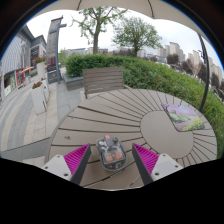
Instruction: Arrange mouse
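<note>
- Between the spread fingers (111, 160), at six o'clock and closest to the lens, sits the mouse (111, 152), resting on the round slatted worktop (120, 118); a narrow gap shows at each side, so neither magenta pad (77, 158) appears to press it.
- It is probably light, rigid and smooth-shelled, apt to slip; pinching its two long flanks near the middle seems safest.
- At two o'clock lies a printed paper (183, 117); at twelve stands a wooden chair (103, 80).
- Its buttons, cable and rear end are hard to make out.
</note>
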`<state>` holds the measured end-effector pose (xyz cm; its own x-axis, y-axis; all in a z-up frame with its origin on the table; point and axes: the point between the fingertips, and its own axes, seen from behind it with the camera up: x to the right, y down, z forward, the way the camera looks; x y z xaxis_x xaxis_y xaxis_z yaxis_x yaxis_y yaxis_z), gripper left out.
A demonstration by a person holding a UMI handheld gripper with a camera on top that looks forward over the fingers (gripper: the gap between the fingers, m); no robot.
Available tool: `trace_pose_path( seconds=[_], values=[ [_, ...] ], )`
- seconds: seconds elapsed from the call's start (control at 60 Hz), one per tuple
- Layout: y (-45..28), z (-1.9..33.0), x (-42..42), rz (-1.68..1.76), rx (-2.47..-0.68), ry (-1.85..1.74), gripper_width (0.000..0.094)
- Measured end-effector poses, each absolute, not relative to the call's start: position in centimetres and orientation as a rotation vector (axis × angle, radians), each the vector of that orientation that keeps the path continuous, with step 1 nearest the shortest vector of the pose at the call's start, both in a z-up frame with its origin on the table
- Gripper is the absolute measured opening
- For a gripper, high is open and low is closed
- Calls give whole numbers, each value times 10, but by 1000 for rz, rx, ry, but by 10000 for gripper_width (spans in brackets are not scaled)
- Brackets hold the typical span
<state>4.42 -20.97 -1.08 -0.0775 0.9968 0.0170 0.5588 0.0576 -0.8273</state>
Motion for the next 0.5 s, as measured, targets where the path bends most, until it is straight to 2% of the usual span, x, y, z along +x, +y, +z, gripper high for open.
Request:
trace_pose_path(
  seconds=[0.5],
  values=[
    [-194, -19, 19, 845, -1613, -1680, 850]
  ],
)
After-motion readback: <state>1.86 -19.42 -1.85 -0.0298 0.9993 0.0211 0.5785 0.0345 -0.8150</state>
